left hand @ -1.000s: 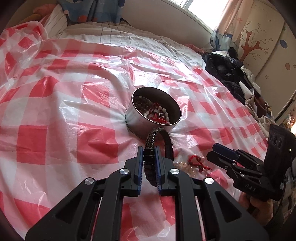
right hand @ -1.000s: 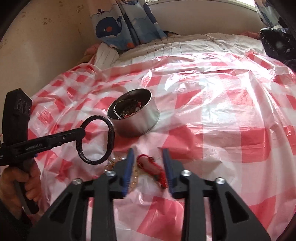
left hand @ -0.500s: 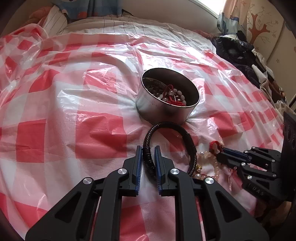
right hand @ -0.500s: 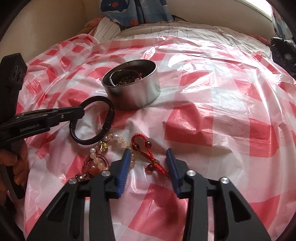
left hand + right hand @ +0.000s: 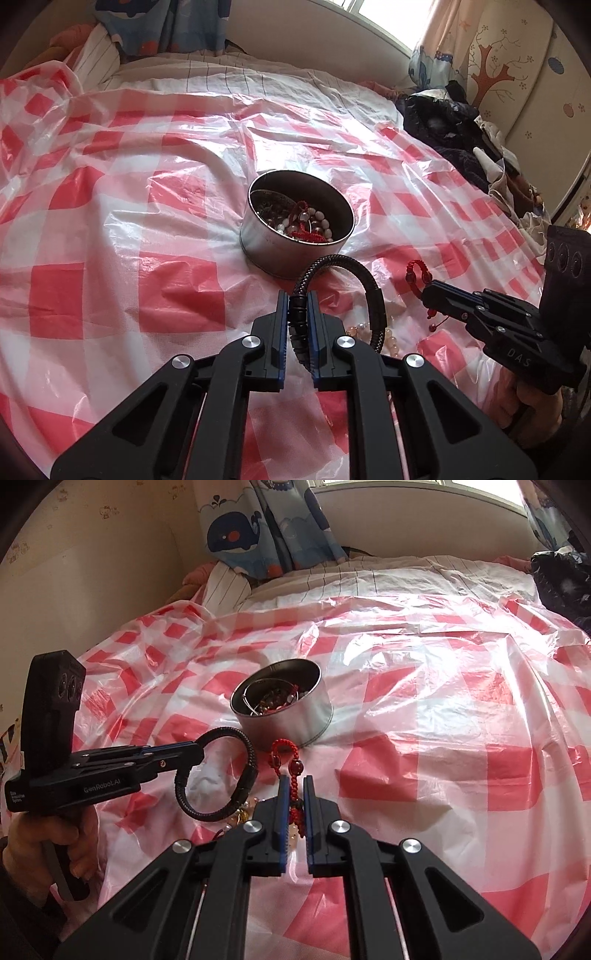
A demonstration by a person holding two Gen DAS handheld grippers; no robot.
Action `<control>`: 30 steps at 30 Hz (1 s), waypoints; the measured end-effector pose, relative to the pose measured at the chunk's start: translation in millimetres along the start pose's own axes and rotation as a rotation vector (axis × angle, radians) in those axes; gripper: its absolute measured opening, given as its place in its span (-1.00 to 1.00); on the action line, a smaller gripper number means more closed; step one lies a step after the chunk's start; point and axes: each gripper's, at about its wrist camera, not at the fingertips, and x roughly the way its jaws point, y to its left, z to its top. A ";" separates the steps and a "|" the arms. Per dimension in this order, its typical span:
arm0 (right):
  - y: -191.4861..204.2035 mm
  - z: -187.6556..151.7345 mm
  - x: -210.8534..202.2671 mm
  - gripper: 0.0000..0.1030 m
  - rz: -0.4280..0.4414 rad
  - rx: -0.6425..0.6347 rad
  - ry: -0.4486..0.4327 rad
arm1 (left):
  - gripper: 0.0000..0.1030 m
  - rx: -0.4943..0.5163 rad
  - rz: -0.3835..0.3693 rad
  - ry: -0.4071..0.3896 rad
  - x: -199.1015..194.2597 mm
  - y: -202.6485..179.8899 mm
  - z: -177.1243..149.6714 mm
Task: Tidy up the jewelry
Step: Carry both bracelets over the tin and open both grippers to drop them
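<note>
A round metal tin [image 5: 295, 225] [image 5: 284, 709] with several bead and cord bracelets inside sits on the red-checked plastic sheet. My left gripper [image 5: 297, 306] [image 5: 192, 751] is shut on a black braided bracelet [image 5: 354, 280] [image 5: 218, 775], held up just in front of the tin. My right gripper [image 5: 294, 786] [image 5: 424, 291] is shut on a red cord bracelet [image 5: 286, 757] [image 5: 417, 271], lifted off the sheet to the right of the black one. A pale bead bracelet [image 5: 391, 339] lies on the sheet below them.
The red-and-white checked sheet [image 5: 110, 258] covers a bed. Dark clothes [image 5: 454, 125] are piled at the far right. A striped pillow [image 5: 229, 587] and whale-print curtain [image 5: 258, 524] are at the far end by the wall.
My right gripper closed on the red cord bracelet and lifted it off the sheet. My left gripper, still holding the black bracelet, rose with it.
</note>
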 end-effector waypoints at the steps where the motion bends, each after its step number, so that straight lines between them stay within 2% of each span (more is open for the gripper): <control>1: -0.9 0.7 -1.1 -0.85 0.004 0.006 -0.007 | -0.83 -0.002 0.000 -0.007 -1.6 -0.6 1.0; 13: -2.1 13.1 -14.2 -0.85 0.068 0.047 -0.107 | -0.83 0.013 -0.003 -0.086 -13.7 -5.6 15.7; 25: -0.7 53.6 -2.9 -0.85 0.120 0.056 -0.172 | -0.83 -0.049 -0.004 -0.136 9.8 4.0 60.6; 27: 2.4 64.5 6.2 -0.85 0.117 0.044 -0.176 | -0.82 -0.056 0.003 -0.128 22.1 6.0 68.8; 30: 4.9 77.9 27.5 -0.85 0.108 0.028 -0.162 | -0.79 -0.060 0.011 -0.054 49.8 9.7 75.1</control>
